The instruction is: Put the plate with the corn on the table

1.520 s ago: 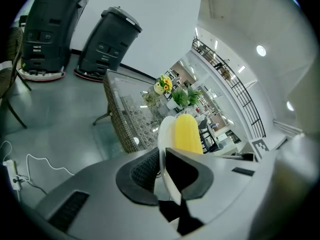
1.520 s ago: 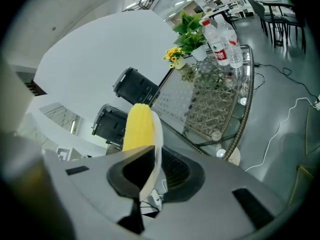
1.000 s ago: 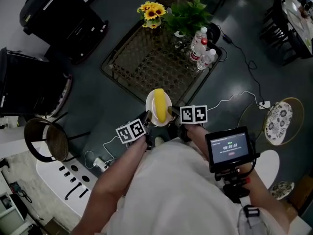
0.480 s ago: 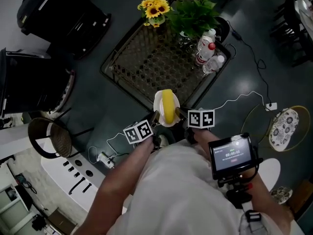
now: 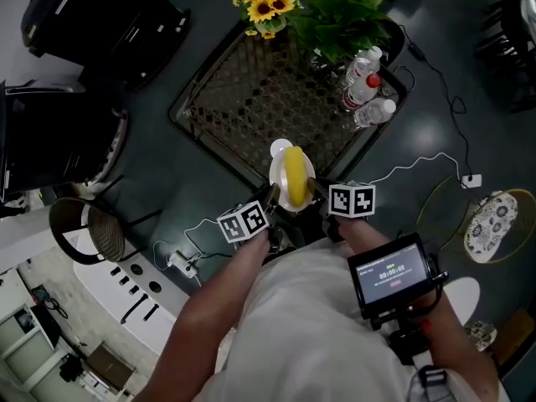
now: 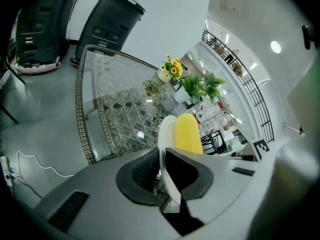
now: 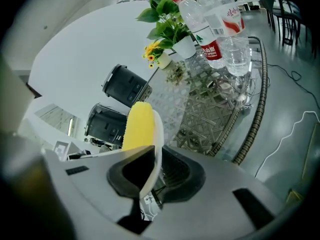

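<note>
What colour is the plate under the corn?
The plate is white, clearest in the head view.

Well ahead of my right gripper (image 5: 313,193): sunflowers (image 5: 266,5), a leafy plant (image 5: 342,19), water bottles (image 5: 365,89) (three, clustered); black machines (image 5: 100,19) far left.

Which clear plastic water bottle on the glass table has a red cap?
The middle bottle of the three in the head view: its cap is red, the others' look white.

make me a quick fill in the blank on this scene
The white plate carries a yellow ___. The left tool and right tool are each shut on the ___. The sunflowers stand on the glass-topped ___, beside a green plant.
Missing words: corn; plate; table.
</note>
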`<state>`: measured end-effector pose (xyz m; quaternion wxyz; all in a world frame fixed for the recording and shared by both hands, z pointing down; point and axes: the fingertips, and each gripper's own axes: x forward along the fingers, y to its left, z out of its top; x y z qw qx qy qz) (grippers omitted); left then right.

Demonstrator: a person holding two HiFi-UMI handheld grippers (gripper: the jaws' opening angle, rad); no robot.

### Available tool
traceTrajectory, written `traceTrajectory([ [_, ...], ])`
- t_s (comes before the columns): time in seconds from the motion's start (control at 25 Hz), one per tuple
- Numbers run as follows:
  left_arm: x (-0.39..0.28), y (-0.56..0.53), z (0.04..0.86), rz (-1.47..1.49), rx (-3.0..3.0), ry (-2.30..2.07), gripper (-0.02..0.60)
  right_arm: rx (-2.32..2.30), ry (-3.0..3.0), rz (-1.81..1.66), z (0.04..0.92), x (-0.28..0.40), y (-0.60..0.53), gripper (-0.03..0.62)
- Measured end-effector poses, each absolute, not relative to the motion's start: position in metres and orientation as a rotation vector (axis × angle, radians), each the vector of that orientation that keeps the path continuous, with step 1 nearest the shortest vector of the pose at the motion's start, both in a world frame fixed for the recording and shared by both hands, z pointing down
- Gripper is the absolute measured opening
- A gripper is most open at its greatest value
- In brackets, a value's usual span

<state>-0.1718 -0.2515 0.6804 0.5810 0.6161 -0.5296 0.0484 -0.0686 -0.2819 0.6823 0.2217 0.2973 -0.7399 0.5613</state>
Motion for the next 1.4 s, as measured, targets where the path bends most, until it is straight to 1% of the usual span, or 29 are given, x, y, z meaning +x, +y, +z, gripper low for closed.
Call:
traceTrajectory([
  [0.48, -0.146, -0.294, 0.718, 0.182, 1.464, -1.188, 0.043, 0.918, -2.010, 1.545, 0.720, -0.039, -0.318, 0.048],
  [1.04, -0.121, -0.352, 0.737, 0.262, 1.524, -1.164, 0.044, 1.070, -2.002, 1.537, 0.739, -0.013, -0.367, 0.048],
  [1.4, -0.105, -0.366, 0.750, 0.318, 1.554, -1.136, 0.044, 1.164, -1.970, 1.507, 0.748, 0.002, -0.377, 0.048],
])
